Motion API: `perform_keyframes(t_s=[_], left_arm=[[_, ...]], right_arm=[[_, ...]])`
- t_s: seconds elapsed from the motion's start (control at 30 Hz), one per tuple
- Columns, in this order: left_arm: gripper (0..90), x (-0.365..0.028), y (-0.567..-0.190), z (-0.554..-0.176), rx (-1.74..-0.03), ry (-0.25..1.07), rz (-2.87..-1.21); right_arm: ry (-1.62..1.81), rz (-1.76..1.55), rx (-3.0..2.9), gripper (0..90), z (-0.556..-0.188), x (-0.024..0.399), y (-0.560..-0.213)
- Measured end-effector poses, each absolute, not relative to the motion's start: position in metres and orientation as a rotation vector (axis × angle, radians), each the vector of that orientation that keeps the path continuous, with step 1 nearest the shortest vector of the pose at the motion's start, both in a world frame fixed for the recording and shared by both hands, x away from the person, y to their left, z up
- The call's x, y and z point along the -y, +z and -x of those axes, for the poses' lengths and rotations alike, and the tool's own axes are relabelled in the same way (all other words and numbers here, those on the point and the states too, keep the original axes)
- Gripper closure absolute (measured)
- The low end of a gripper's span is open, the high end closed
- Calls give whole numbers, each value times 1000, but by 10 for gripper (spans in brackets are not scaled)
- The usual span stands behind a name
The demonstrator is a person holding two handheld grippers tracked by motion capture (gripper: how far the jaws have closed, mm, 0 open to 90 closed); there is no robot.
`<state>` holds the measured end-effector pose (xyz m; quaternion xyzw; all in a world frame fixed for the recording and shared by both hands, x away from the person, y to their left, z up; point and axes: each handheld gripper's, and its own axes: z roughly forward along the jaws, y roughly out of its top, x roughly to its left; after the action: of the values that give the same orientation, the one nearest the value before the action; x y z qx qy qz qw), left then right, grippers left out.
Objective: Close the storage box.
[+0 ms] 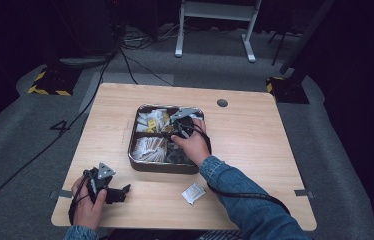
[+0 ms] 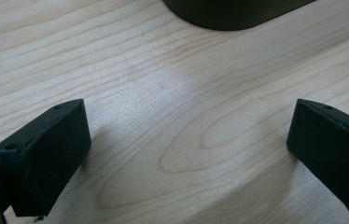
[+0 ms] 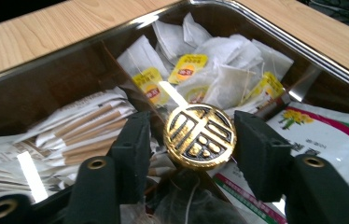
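High view: dark divided tin at table centre, right gripper reaching inside, left gripper resting near front-left edge, white sachet loose beside. Left gripper view: jaws wide, empty, bare wood between. Right gripper view: round gold knob at the dividers' crossing, between part-open jaws, unpinched; teabags behind, paper sticks leftward.

Loose white sachet on the table, near side, right of centre. Round dark hole at the far edge. Black cables and white frame legs on grey floor beyond.
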<state>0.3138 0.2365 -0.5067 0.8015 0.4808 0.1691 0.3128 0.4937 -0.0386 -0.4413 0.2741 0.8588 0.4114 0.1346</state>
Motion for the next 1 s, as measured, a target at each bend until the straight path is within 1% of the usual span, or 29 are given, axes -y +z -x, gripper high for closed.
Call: perform_keyframes(t_s=[0.07, 0.23, 0.53, 1.0], left_arm=[[0, -237, -507, -314, -1268, 447, -2114], [0, -237, -507, -314, -1268, 446, -2113], [0, -237, -507, -314, -1270, 447, -2115], [0, -237, -507, -314, -1270, 448, -2114]], right_arm=[[1209, -785, -2480, 427, -493, 39, -440], [1237, -783, -2467, 398, -491, 43, -435], [1283, -764, -2455, 383, -485, 60, -417], [1359, -774, -2417, 376, -468, 106, -387]])
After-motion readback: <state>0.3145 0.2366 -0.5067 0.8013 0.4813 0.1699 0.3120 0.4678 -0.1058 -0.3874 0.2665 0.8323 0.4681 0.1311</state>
